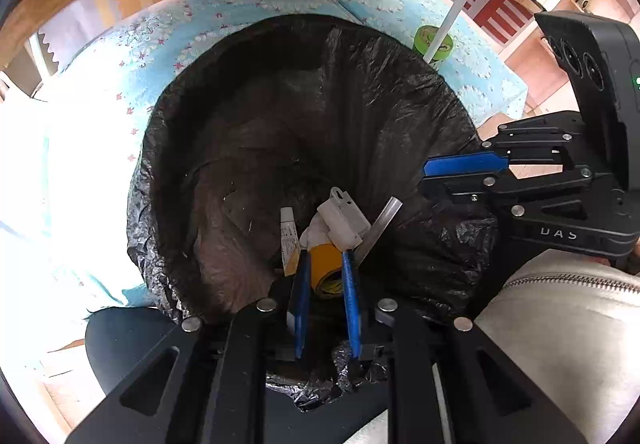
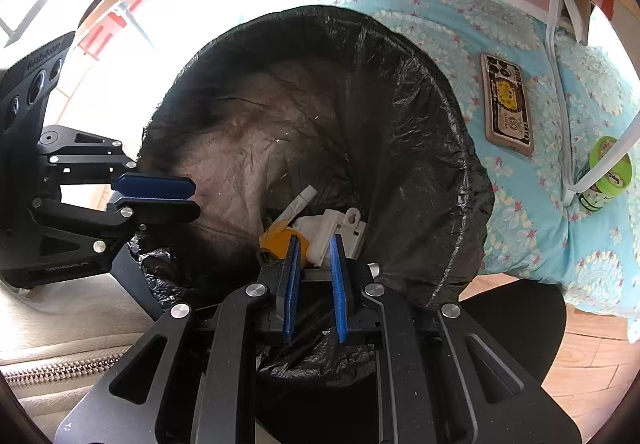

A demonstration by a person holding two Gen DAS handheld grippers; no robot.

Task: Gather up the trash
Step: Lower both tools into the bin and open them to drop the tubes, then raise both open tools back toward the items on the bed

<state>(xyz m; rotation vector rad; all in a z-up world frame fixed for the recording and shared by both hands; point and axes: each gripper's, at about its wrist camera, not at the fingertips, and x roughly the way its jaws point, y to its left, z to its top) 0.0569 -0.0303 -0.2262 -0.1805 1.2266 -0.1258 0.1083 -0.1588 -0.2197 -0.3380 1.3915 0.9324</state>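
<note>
Both grippers hang over the black bin liner (image 1: pixel 304 104), jaws narrow, nothing between them. Trash lies at the bottom, at 12 o'clock just past the left gripper (image 1: pixel 326 260): yellow tape roll (image 1: pixel 324 264), white plastic clip (image 1: pixel 344 218), small tube (image 1: pixel 289 240) w/ long axis running 12-6. Right gripper (image 2: pixel 314 244) is abt as near. Bin stands against a blue floral quilt (image 2: pixel 516 204); phone (image 2: pixel 507 104) and green jar (image 2: pixel 610 172) at 3 o'clock.
</note>
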